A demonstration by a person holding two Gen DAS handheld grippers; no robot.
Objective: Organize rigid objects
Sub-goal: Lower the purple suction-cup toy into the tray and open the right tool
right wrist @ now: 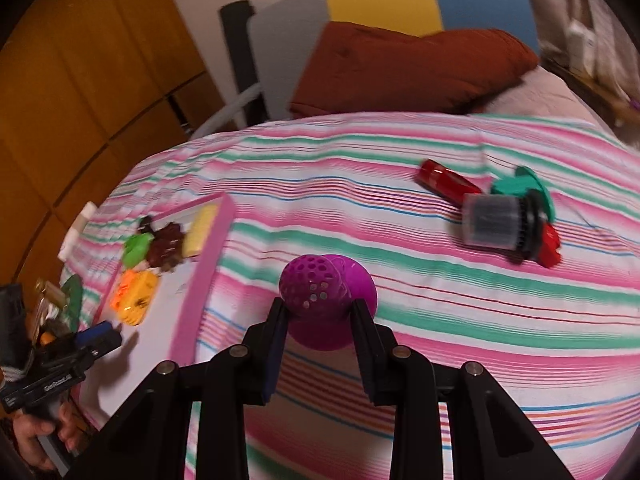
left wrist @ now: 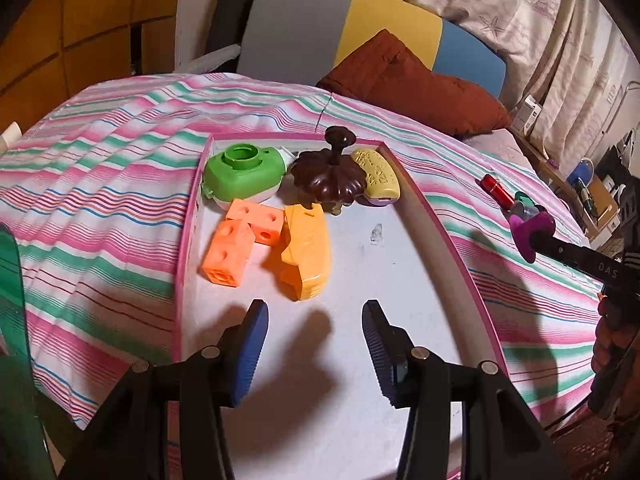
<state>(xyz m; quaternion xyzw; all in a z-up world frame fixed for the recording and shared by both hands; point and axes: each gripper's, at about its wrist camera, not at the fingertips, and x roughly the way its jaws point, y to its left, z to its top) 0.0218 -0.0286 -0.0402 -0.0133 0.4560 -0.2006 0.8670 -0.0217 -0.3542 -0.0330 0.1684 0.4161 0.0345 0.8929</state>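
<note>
Right gripper (right wrist: 318, 312) clamped purple toy (right wrist: 320, 292): perforated dome on smooth flared base, held above striped bedspread (right wrist: 440, 320). Left gripper (left wrist: 316, 332) spread wide over pink-rimmed tray (left wrist: 420, 280), ribbed blue pads (left wrist: 256, 340) bare. In tray at 12 o'clock: green ringed piece (left wrist: 244, 174), scalloped brown piece (left wrist: 328, 180), holed orange cubes (left wrist: 236, 240) (glossy plastic). Red cylinder (right wrist: 444, 182) at 2 o'clock on bedspread.

This is a bedroom in a home. A bed (right wrist: 400, 208) under a pink, green and white striped sheet fills both views, with a rust-brown pillow (left wrist: 416, 84) at its head against a grey, yellow and blue headboard (left wrist: 344, 28). Patterned curtains (left wrist: 540, 20) hang to one side, and wooden wardrobe panels (right wrist: 80, 80) stand on the other.
</note>
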